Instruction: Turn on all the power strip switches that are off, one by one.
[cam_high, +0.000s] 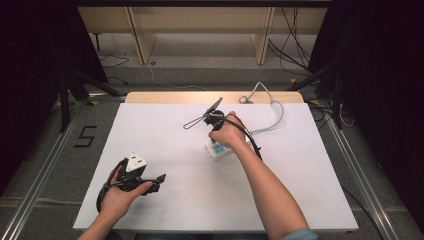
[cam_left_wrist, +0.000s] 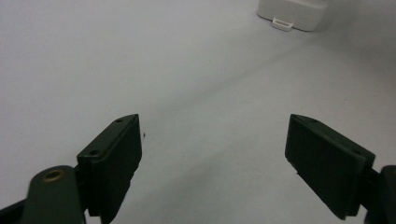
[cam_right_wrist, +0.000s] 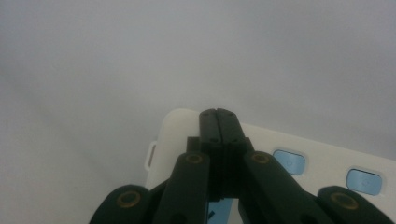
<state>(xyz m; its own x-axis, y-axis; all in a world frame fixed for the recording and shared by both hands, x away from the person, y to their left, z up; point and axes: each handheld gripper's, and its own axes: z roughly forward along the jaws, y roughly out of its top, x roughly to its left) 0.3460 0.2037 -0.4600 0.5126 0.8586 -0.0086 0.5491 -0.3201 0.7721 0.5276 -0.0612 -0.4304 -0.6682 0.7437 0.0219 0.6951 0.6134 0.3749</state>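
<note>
The person stands at the near edge of a white table (cam_high: 200, 200) and holds one gripper in each hand. The right gripper (cam_right_wrist: 217, 114) is at about one o'clock from the middle of the table, pointing down onto a white power strip (cam_high: 220, 149). Its two jaws are pressed flat together with nothing between them — in the right gripper view the closed tips rest over the end of the strip, just beside a small loop on its short edge. I cannot tell if the tips really touch the plastic or hang a little above it.

The power strip lies near the middle of the table, a little to the right. It has light blue buttons (cam_right_wrist: 289, 162) on the top face; there is some dark marking on a blue part under the jaws, but it is too hidden to read. Its grey cable (cam_high: 272, 117) runs away toward twelve o'clock and curls at the far edge.

The left gripper (cam_left_wrist: 212, 154) is at about eight o'clock, well apart from the strip. Its jaws stand wide open and hold nothing — between them I see bare white table.

On the floor at the left, a black "5" (cam_high: 86, 136) is marked.
</note>
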